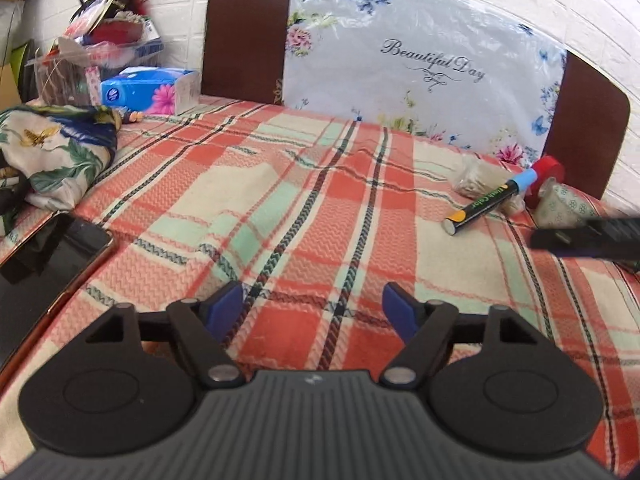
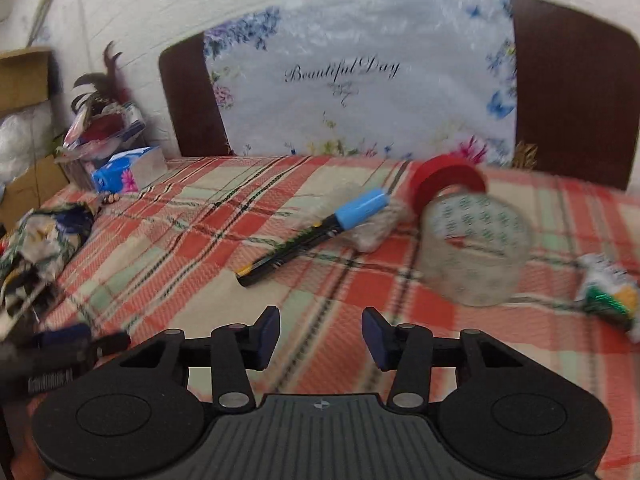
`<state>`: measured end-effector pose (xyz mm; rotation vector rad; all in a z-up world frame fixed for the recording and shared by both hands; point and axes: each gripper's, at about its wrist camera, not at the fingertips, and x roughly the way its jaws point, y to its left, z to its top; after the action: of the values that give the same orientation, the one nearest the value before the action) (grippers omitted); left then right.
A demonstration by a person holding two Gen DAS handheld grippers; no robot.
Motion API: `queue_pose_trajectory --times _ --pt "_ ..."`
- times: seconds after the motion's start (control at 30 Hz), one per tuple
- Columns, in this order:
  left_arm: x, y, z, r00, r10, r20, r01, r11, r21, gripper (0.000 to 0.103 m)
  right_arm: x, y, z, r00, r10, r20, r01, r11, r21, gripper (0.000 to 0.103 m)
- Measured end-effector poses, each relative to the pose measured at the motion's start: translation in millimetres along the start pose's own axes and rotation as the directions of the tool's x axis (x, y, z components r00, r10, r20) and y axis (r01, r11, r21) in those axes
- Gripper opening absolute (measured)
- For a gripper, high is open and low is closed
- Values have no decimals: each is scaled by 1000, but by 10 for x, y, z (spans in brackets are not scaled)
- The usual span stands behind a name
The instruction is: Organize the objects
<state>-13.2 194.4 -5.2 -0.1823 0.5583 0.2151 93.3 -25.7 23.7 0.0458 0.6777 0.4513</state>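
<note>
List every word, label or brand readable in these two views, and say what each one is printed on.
"Beautiful Day": script on the floral plastic-wrapped panel leaning against the headboard.
"Color": on the black marker with the blue cap; the word before it is too small to read.
Tissue box: round logo, too small to read.
Patterned tape roll and green packet: print too blurred to read.

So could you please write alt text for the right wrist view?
The right gripper, open and empty, hangs over a plaid bedspread. Ahead lie a blue-capped marker, a clear tape roll and a red tape roll.
</note>
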Motion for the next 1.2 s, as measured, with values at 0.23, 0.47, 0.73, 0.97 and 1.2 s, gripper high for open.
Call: queue_pose_trajectory --times 0.23,0.47,0.73,0.97,1.2 --pt "13 -11 -34 1000 -20 1 20 1000 5 84 507 121 231 999 27 -41 -18 978 210 50" --pt "10 0 -30 1000 -25 1 25 1000 3 85 527 59 250 997 43 -70 -28 977 210 16" --pt "-22 -176 86 985 -146 -95 142 989 -48 84 -454 -94 -342 996 -36 -82 24 989 -148 15" --pt "138 -1090 207 870 -388 -305 371 922 -113 75 -797 -351 -782 997 -16 -70 11 998 -68 15" --pt "221 -1665 149 881 -327 -342 346 938 -3 43 -874 -573 -891 993 110 -48 -102 983 155 15"
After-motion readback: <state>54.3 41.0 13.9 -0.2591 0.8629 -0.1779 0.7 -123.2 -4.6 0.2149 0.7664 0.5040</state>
